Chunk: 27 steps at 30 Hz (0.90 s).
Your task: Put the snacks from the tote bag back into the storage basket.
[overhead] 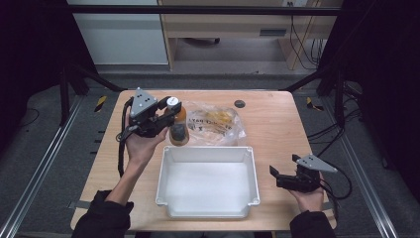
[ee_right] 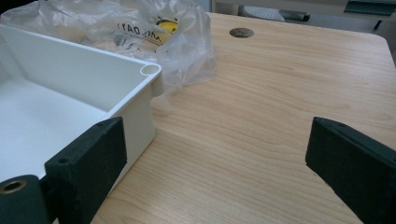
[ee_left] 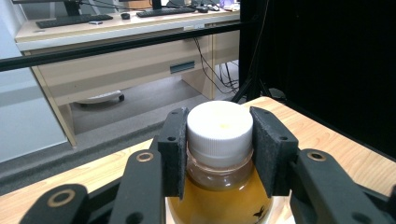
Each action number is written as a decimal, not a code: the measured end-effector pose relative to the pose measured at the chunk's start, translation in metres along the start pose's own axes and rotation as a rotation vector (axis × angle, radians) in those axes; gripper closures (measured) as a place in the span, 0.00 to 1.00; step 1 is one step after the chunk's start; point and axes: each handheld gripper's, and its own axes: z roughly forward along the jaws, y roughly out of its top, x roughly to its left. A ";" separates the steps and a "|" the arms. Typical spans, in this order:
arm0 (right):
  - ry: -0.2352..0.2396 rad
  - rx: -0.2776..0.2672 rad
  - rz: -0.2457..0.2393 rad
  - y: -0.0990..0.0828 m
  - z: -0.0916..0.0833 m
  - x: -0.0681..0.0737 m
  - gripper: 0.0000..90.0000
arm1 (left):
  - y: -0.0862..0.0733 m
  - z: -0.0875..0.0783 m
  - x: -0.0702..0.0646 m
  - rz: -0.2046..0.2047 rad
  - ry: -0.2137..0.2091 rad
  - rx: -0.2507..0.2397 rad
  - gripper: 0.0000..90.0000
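Observation:
A small bottle [overhead: 178, 126] of amber liquid with a white screw cap [ee_left: 219, 126] stands just behind the white tub's far-left corner. My left gripper [overhead: 170, 113] is shut on the bottle, its black pads [ee_left: 173, 149] pressing the cap from both sides. The white plastic tub [overhead: 247, 171] sits empty at the table's middle front. My right gripper [overhead: 274, 176] rests near the table's front right, to the right of the tub, open with nothing between its pads [ee_right: 88, 158]. The tub's corner [ee_right: 150, 70] shows to the left in the right gripper view.
A crumpled clear plastic bag [overhead: 218, 124] with yellow contents lies behind the tub, next to the bottle; the bag [ee_right: 154, 28] reaches the tub's far rim. A round cable hole [overhead: 239, 103] sits near the table's back edge. Bare wood [overhead: 287, 129] lies at the right.

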 end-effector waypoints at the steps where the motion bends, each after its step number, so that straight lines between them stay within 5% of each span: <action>1: 0.000 0.000 0.000 0.000 0.000 0.000 0.06 | 0.000 0.000 0.000 0.000 0.000 0.000 0.66; 27: -0.004 0.005 -0.004 0.000 0.000 0.001 0.06 | -0.050 -0.032 -0.013 0.005 -0.048 0.026 0.66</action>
